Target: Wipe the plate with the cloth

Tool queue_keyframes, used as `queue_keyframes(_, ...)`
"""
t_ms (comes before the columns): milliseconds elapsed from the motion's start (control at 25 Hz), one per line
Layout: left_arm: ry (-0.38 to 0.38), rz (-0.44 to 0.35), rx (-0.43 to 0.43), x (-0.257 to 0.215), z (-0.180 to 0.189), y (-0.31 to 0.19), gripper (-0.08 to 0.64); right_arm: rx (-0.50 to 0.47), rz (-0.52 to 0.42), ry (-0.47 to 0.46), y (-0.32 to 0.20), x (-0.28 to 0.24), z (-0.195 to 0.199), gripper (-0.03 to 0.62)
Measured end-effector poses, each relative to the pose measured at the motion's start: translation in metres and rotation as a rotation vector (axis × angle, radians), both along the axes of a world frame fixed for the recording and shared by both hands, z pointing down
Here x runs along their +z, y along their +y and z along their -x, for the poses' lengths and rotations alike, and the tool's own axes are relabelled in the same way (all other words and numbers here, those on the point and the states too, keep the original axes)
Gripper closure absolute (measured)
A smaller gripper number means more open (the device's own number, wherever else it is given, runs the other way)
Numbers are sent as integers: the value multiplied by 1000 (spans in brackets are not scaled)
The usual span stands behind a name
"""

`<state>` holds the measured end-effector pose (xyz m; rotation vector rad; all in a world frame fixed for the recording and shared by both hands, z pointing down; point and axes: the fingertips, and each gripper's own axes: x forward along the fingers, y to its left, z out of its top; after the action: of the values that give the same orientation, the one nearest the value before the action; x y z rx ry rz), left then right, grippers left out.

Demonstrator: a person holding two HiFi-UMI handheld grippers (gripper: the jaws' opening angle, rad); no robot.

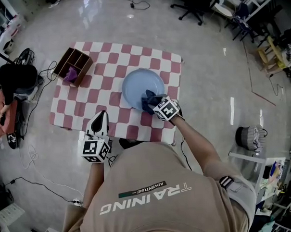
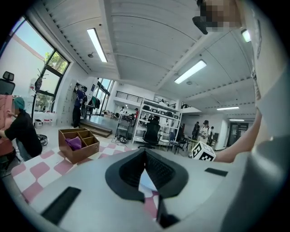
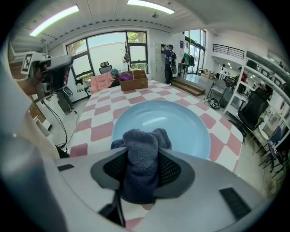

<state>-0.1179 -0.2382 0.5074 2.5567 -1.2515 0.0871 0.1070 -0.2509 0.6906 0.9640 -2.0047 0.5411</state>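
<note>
A light blue plate lies on the red-and-white checked table, right of centre. My right gripper points steeply down at the plate's near edge and is shut on a bunched dark blue cloth. In the right gripper view the cloth fills the gap between the jaws of the right gripper, with the plate just beyond. My left gripper hovers over the table's front edge, left of the plate. In the left gripper view the left gripper has its tips together and holds nothing.
A wooden divided box with a purple cloth in it stands at the table's back left corner, also seen as a box ahead of the left gripper. A person sits on the floor to the left. Cables lie on the floor round the table.
</note>
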Motion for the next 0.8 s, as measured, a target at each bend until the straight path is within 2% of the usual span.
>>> queue_keyframes(160,5,-7,-23,-1,12,-1,551,-104,-11,-12,-2,-1,52,416)
queue_keyframes(400,24,-11,-90,1,37,4,551,-230,-22,-18,-33,-3,116,416)
queue_keyframes(560,31,-15,-132,1,51,7,551,-240,-41,-44,-54,-10,137,416)
queue_keyframes(800,29,-19,-164,1,64,5,551,-287,-185,-108,-66,-66,147,416)
